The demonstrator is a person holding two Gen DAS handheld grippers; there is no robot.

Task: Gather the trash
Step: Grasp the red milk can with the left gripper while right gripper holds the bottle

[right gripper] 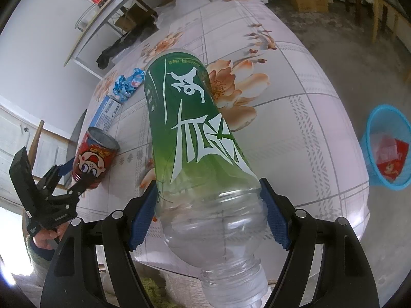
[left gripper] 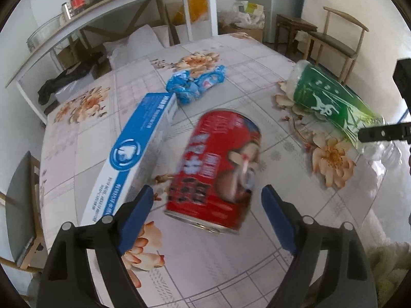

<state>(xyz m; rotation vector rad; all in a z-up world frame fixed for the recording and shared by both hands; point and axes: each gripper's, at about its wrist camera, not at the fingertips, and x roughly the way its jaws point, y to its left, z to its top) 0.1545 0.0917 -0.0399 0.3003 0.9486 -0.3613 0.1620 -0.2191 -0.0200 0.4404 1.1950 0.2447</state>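
A red drink can (left gripper: 215, 172) stands on the flowered tablecloth (left gripper: 231, 261), blurred in the left wrist view. My left gripper (left gripper: 207, 192) is open around its lower part, with a small gap between each blue pad and the can. From the right wrist view, the same can (right gripper: 95, 159) shows an open top, with the left gripper (right gripper: 70, 177) at its base. My right gripper (right gripper: 208, 192) is shut on a clear plastic bottle with a green label (right gripper: 195, 133), cap end toward the camera. That bottle (left gripper: 328, 100) slants over the table's right side.
A long blue-and-white box (left gripper: 133, 151) lies left of the can, and a crumpled blue wrapper (left gripper: 197, 82) lies behind it. A blue basket (right gripper: 364, 138) holding red-and-white litter stands on the floor right of the table. A wooden chair (left gripper: 339, 38) and a shelf table (left gripper: 115, 2) stand beyond.
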